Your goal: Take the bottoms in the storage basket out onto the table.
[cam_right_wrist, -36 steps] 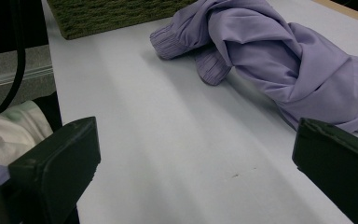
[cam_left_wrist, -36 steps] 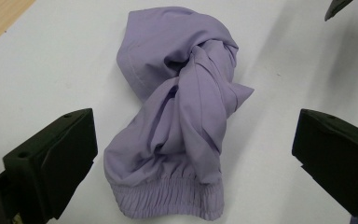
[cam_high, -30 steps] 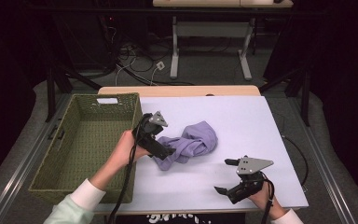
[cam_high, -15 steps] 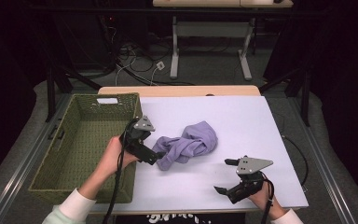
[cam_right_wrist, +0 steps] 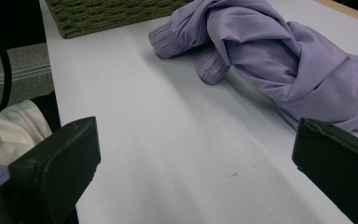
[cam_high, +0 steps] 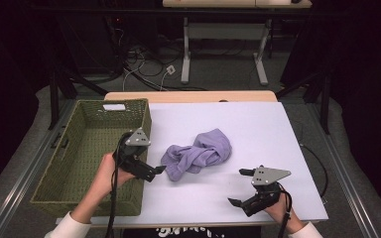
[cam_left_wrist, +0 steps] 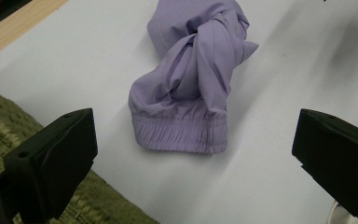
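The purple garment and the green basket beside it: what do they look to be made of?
The purple garment looks like a thin, smooth knit or synthetic fabric with a matte, faintly silky finish: it drapes in soft twisted folds and has a gathered, ribbed cuff. The green basket looks woven, perhaps seagrass or paper cord, dyed olive: a coarse plaited texture shows.

White table (cam_high: 258,124), wooden far edge; lying on it: crumpled purple garment (cam_high: 198,153), green woven basket (cam_high: 87,148) at left.

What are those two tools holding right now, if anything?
Nothing. The left tool is open beside the purple cloth, apart from it. The right tool is open over the table.
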`<move>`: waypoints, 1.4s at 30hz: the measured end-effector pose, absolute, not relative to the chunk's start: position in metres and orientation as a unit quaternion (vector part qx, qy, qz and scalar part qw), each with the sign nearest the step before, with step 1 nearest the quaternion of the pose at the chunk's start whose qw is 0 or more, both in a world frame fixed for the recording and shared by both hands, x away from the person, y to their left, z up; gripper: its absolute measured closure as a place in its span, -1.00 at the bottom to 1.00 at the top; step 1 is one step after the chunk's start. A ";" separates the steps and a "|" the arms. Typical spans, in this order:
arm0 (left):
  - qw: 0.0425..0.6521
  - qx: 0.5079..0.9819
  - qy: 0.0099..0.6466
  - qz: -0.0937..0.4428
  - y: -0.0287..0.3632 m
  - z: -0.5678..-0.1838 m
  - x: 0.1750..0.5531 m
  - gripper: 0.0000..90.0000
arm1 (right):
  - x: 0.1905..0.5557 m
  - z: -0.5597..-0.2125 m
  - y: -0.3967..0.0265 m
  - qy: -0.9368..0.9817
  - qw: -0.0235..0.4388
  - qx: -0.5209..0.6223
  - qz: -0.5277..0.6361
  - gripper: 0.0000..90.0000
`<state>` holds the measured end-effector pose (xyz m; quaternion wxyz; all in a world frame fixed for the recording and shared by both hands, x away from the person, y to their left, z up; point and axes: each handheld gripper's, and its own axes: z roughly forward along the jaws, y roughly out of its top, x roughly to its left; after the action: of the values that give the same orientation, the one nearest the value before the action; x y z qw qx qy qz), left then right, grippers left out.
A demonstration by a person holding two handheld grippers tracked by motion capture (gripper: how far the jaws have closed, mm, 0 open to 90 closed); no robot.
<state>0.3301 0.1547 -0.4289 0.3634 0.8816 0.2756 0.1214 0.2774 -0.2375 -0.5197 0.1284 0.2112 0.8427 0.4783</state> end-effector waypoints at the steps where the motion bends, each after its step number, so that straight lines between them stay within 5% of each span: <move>1: 0.364 0.881 0.277 0.124 0.157 -0.429 0.329 -1.00 | 0.277 -0.520 -0.237 0.843 0.128 0.212 0.478 -0.99; 42: 0.396 0.849 0.319 0.144 0.211 -0.450 0.287 -1.00 | 0.277 -0.521 -0.237 0.843 0.128 0.213 0.477 -0.99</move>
<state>0.2871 0.2111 -0.4504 0.3955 0.8492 0.3189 0.1441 0.2771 -0.2369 -0.5206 0.1279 0.2127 0.8431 0.4770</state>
